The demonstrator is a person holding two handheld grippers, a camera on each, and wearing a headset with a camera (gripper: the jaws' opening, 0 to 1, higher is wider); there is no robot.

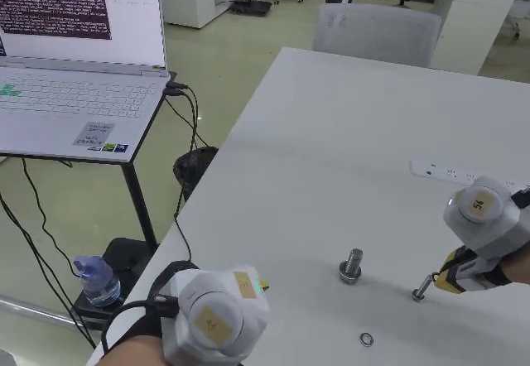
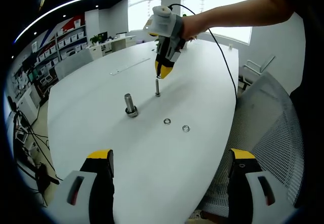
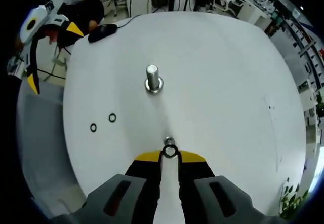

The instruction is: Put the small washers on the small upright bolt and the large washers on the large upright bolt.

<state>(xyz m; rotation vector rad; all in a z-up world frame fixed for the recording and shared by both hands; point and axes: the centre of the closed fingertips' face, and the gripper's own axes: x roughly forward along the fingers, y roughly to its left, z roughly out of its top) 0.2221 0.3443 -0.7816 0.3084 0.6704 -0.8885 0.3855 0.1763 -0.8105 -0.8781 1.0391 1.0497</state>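
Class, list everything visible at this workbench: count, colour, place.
Table: one, white, central.
Large upright bolt: one, silver, mid-table.
Small upright bolt: one, silver, beside the large one.
Loose washers: two, silver, flat near the bolts.
Held washer: one, silver, at the small bolt's top.
Laptop: one, white, open on a side stand.
Water bottle: one, clear, below the laptop.
Power strip: one, white, on the table.
Chair: one, grey, beyond the table.
Left claw: one, yellow-tipped, open, near edge.
Right claw: one, yellow-tipped, shut on the held washer.
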